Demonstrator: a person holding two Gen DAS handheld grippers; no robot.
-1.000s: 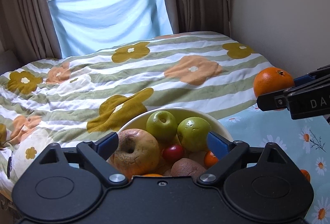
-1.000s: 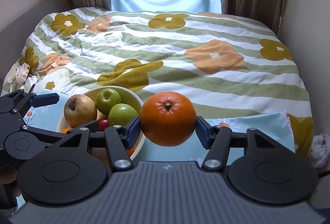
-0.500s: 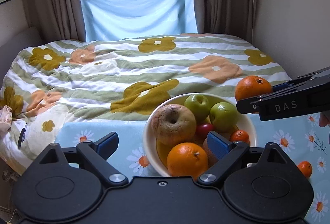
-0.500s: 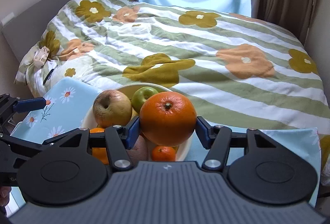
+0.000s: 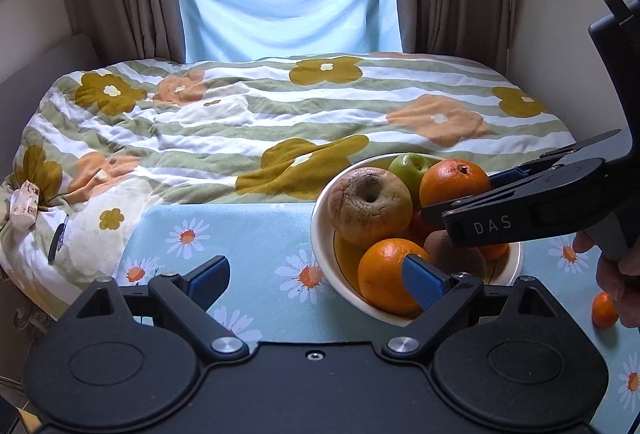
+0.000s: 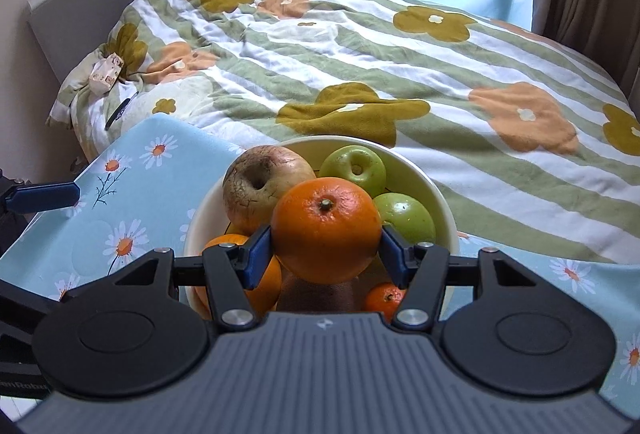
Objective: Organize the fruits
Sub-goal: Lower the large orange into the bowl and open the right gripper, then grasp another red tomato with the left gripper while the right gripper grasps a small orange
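My right gripper (image 6: pixel 325 254) is shut on a large orange (image 6: pixel 326 228) and holds it over the white fruit bowl (image 6: pixel 438 194). The held orange (image 5: pixel 454 182) also shows in the left wrist view above the bowl (image 5: pixel 320 230). The bowl holds a wrinkled brown apple (image 6: pixel 264 186), two green apples (image 6: pixel 354 166), another orange (image 5: pixel 390 274), a small mandarin (image 6: pixel 384 298) and a brown fruit (image 5: pixel 450 254). My left gripper (image 5: pixel 316 280) is open and empty, low over the table just left of the bowl.
The table wears a light blue daisy cloth (image 5: pixel 240 230). A small mandarin (image 5: pixel 604 310) lies on it at the right, by the person's hand. Behind the table is a bed with a striped floral duvet (image 5: pixel 260 122), then curtains and a window.
The right gripper has carried the orange leftward and forward until it is over the bowl. The left gripper has drawn back and to the left, so the bowl now lies to its right.
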